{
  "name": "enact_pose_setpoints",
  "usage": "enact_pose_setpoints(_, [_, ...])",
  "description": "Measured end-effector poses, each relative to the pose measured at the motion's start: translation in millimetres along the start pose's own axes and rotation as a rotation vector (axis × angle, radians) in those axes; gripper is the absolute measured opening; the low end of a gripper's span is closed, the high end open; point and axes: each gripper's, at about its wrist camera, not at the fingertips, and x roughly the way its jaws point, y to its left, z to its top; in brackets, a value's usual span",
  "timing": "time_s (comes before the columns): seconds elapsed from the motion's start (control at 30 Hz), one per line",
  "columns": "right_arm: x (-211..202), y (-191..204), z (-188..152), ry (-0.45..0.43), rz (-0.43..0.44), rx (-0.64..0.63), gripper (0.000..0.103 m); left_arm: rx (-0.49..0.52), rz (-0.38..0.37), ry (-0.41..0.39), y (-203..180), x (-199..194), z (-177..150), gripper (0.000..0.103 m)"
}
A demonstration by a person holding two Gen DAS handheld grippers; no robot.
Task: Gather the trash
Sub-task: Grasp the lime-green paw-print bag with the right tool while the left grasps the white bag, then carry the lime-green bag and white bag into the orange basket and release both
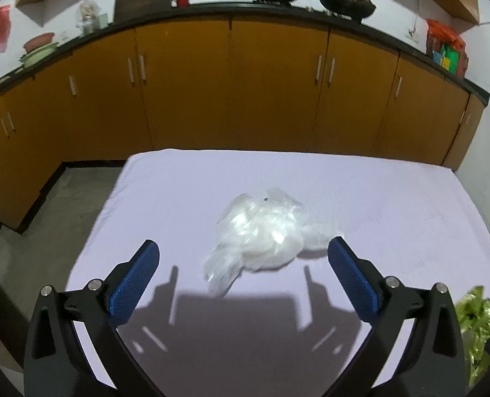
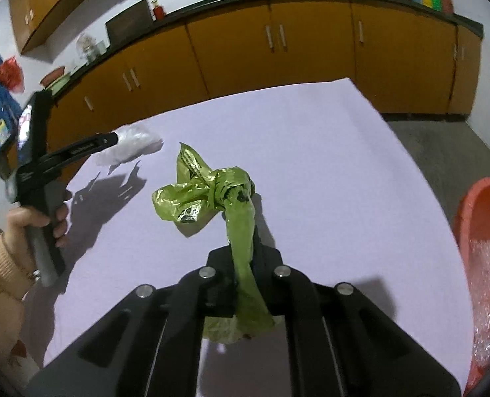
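My right gripper (image 2: 241, 264) has its jaws clamped on the knotted green plastic bag (image 2: 211, 192), the red plastic basin (image 2: 476, 198) waiting at three o'clock, while my left gripper (image 1: 243, 254), jaws spread, faces the crumpled clear plastic wrap (image 1: 261, 231) uncollected on the lilac-covered counter (image 1: 393, 198).

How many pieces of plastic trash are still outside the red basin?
2. The clear plastic bag lies on the table ahead of the open left gripper. The green plastic bag is held in the right gripper. Others may be hidden.
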Motion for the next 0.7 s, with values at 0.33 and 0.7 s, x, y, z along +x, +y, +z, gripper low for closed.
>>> enact_pose_setpoints(0.33, [0,-15,-4,0.012,0.007,0.037,0.008,0.082,-0.034,0.066,-9,33,10,0.096])
enact_pose_setpoints(0.7, [-13,-14,-6,-0.019,-0.005,0.052,0.008,0.086,-0.090,0.066,-2,19,-5,0.036])
